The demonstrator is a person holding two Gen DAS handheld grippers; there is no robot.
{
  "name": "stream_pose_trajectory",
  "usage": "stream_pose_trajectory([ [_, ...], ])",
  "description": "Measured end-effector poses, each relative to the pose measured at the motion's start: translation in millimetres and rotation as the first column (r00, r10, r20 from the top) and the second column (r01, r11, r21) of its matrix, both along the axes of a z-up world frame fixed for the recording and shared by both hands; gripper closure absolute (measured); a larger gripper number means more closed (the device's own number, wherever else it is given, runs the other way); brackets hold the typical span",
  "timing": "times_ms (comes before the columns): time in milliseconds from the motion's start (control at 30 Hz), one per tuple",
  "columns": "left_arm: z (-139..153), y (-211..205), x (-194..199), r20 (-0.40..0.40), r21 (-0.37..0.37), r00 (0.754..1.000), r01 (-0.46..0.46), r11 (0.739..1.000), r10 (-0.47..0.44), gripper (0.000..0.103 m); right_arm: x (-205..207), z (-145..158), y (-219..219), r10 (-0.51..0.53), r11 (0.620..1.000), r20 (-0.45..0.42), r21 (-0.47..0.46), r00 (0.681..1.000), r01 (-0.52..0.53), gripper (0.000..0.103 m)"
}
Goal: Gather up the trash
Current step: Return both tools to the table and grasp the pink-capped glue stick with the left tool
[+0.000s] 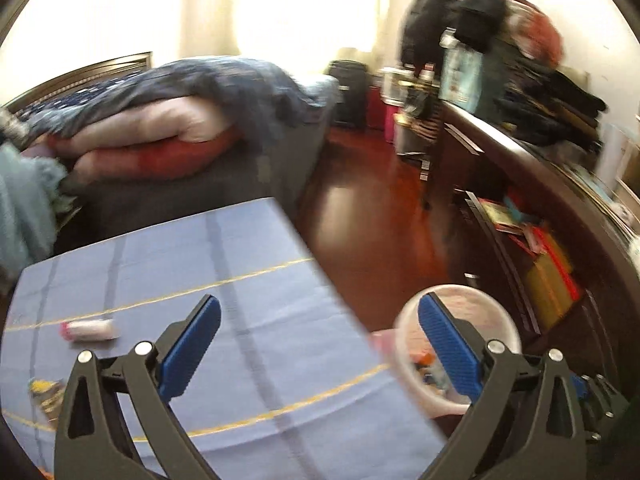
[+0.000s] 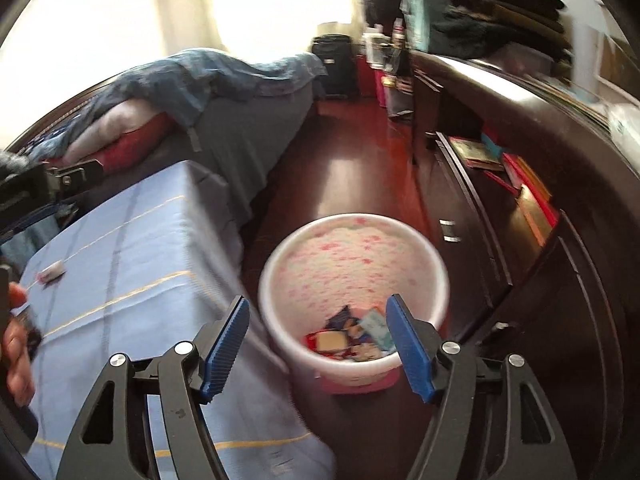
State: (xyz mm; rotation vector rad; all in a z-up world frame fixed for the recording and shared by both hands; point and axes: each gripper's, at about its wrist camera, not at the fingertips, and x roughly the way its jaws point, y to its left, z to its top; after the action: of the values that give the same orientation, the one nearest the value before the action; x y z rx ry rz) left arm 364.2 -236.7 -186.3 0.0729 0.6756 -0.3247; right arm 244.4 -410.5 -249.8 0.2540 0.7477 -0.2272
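A white bin with pink flowers (image 2: pixel 352 256) stands on the floor beside the table and holds several wrappers (image 2: pixel 352 340). My right gripper (image 2: pixel 318 312) is open and empty above the bin's near rim. My left gripper (image 1: pixel 320 316) is open and empty over the right edge of the blue tablecloth (image 1: pixel 160 280). A small white and pink bottle (image 1: pixel 90 330) lies on the cloth to its left; it also shows in the right wrist view (image 2: pixel 50 274). A yellow wrapper (image 1: pixel 44 394) lies at the cloth's near left. The bin (image 1: pixel 496 320) shows behind my left gripper's right finger.
A bed with a blue blanket (image 1: pixel 224 88) and a red cushion (image 1: pixel 160 160) stands behind the table. A dark dresser (image 2: pixel 520 160) with books runs along the right. Red wooden floor (image 2: pixel 344 160) lies between them. Both views are motion-blurred.
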Motion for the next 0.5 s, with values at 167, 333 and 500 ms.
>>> stream_pose_trajectory([
  [167, -7, 72, 21, -0.04, 0.019, 0.991, -0.124, 0.992, 0.125, 0.004, 7, 11, 52, 0.115, 0.993, 0.017, -0.022, 0.993, -0.115, 0.029],
  [333, -17, 140, 45, -0.083, -0.001, 0.971, -0.224, 0.975, 0.223, 0.004, 19, 13, 102, 0.226, 0.973, 0.011, -0.039, 0.974, -0.226, 0.029],
  [500, -34, 184, 73, -0.135, 0.002, 0.959, -0.25, 0.968, 0.248, 0.004, 31, 14, 149, 0.318, 0.947, -0.002, -0.053, 0.948, -0.318, 0.028],
])
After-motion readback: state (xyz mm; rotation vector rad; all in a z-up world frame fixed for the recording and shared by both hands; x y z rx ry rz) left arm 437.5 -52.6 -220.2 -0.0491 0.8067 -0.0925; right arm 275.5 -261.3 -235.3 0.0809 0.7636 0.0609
